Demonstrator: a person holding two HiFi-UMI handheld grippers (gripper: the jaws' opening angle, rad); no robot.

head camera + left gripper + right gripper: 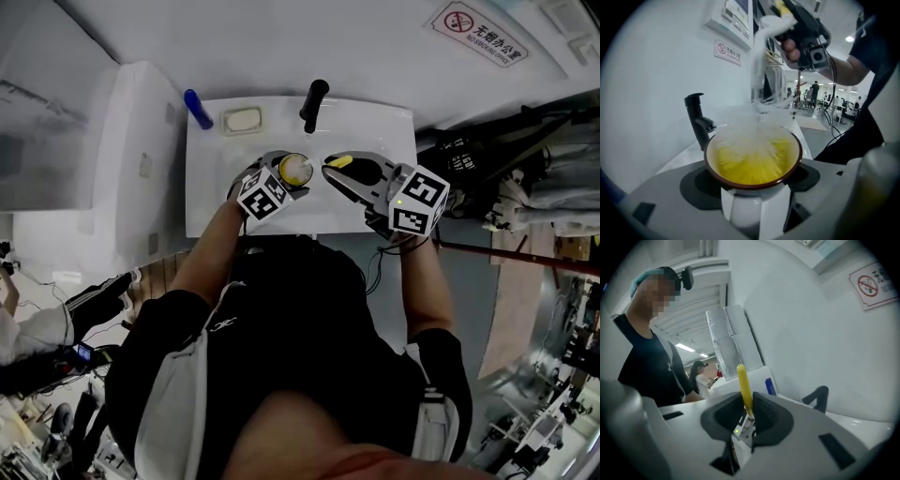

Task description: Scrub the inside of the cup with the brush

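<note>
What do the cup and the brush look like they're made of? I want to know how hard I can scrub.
The cup is probably glazed ceramic, possibly enamel: glossy white outside, yellow inside, with a thin brown rim. The brush bristles are likely soft plastic fibre: translucent white, fine, and blurred here. The brush handle looks like smooth yellow plastic with an even colour and a slight sheen.
</note>
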